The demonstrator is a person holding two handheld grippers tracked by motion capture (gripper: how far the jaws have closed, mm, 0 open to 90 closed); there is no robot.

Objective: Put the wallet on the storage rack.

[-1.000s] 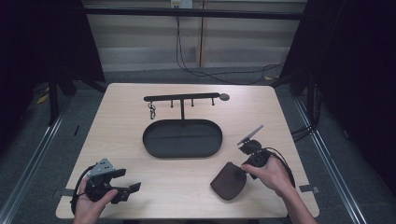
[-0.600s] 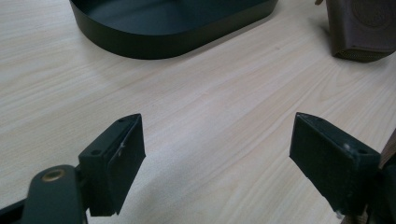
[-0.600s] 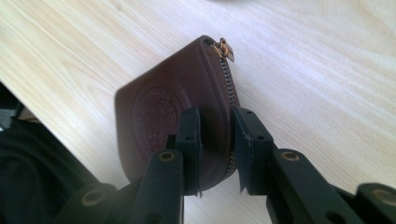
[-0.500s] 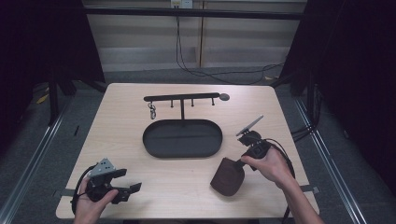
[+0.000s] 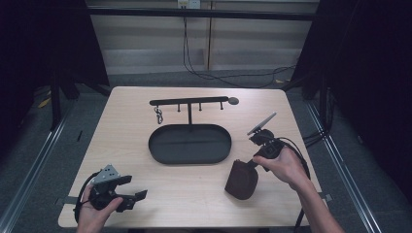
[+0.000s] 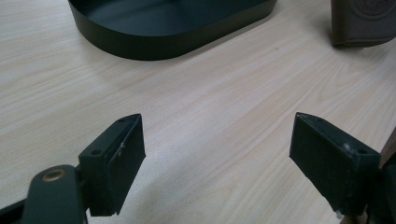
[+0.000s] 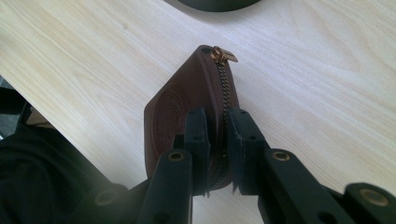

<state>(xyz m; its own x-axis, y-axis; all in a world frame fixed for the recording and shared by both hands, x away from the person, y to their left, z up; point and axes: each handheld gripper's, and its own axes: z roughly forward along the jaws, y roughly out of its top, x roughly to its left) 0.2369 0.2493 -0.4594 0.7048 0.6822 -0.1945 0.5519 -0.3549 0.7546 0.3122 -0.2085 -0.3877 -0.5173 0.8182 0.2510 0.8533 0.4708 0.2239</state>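
Note:
A brown leather zip pouch [image 5: 241, 180] stands tilted on the table at the front right, lifted at its upper edge. My right gripper [image 5: 252, 164] is shut on that edge. In the right gripper view its jaws [image 7: 217, 135] have just been closing and now pinch the pouch [image 7: 177, 112] along the zipper, with the brass pull at the far end. My left gripper [image 5: 132, 188] rests at the front left in a hand, open. Its pads [image 6: 119, 154] stand wide apart over bare wood with nothing between them.
A black oval tray [image 5: 151, 143] lies mid-table, its wall [image 6: 154, 39] ahead of the left gripper. Behind it stands a black hook rack [image 5: 188, 102] with a key ring [image 5: 158, 115] hanging at its left. The table's front edge is near both hands.
The right hand has risen a little and its jaws have closed on the pouch, tipping the pouch up off the table. The left hand has kept still.

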